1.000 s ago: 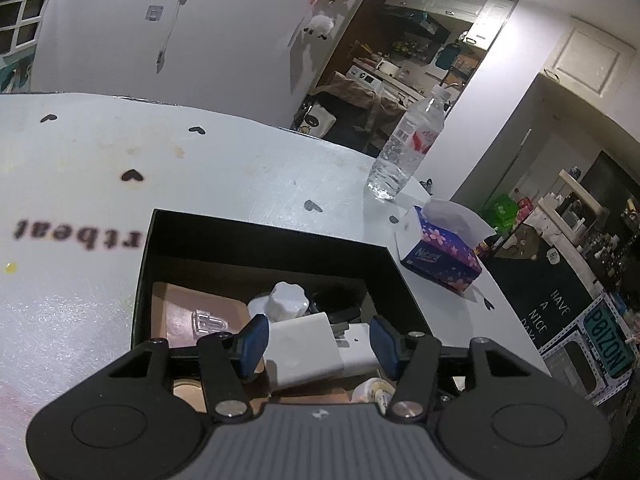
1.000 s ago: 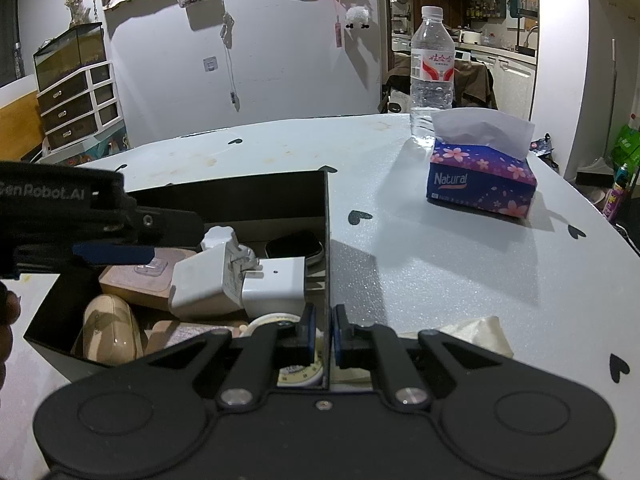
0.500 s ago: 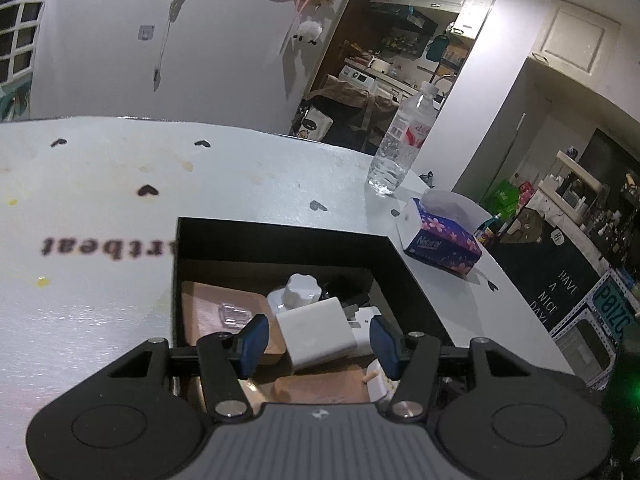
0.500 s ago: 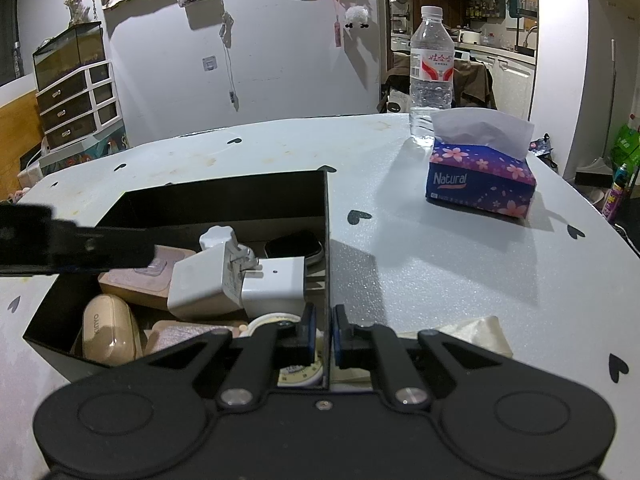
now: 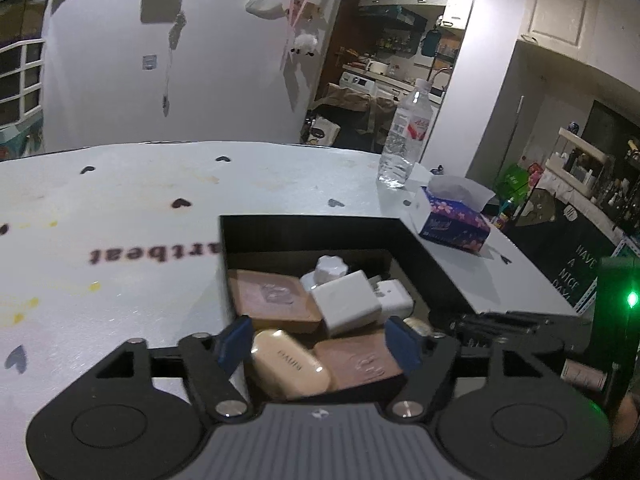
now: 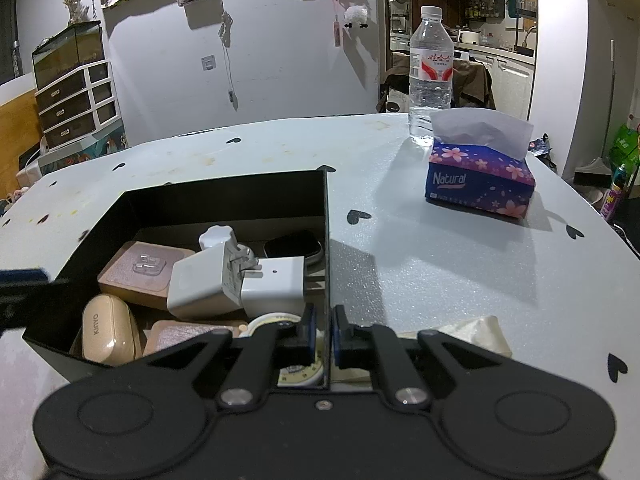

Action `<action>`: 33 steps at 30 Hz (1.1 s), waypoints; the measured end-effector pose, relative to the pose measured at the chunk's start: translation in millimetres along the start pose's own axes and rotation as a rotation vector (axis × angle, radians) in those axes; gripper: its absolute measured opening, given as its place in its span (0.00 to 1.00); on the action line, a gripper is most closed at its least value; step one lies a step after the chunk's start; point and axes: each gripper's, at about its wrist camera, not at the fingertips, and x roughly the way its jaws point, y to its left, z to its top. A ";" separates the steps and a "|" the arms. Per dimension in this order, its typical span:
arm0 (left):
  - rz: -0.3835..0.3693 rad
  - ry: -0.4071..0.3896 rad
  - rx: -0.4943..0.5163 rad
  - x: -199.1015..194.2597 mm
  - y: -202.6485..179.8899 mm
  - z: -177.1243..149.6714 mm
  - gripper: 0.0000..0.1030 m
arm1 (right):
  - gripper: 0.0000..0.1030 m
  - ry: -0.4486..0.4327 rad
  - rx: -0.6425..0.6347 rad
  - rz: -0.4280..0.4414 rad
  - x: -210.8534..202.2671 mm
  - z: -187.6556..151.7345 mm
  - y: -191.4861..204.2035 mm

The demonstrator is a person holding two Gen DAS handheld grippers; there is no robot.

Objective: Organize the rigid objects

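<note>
Left gripper (image 5: 320,338) over near edge of black box (image 6: 224,192), jaws opening, pads pressing nothing. Right gripper (image 6: 323,334) clamped on box's thin right wall. Box sits on white speckled table (image 6: 440,272) printed with black hearts, stained yellow in spots. Inside, heaped: glossy white charger cube (image 6: 200,284) with metal prongs, beige rounded case (image 6: 106,332), tan flat boxes. Beyond: clear ribbed water bottle (image 6: 431,76), purple floral tissue pack (image 6: 480,180), white wall, dim kitchen doorway.

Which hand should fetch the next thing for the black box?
Probably left. The left gripper hangs above the box with its jaws opening and nothing between them, while the right gripper is shut on the box's side wall, steadying it.
</note>
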 end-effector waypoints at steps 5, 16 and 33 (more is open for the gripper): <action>0.067 -0.033 0.019 -17.9 7.0 -8.5 0.92 | 0.08 0.000 0.000 0.000 0.0 0.0 0.0; 0.111 -0.084 0.080 -60.9 3.5 -26.2 1.00 | 0.08 0.001 0.000 -0.002 0.0 0.0 -0.1; 0.182 -0.154 0.037 -86.5 6.1 -37.2 1.00 | 0.47 -0.158 -0.004 0.020 -79.4 5.8 3.8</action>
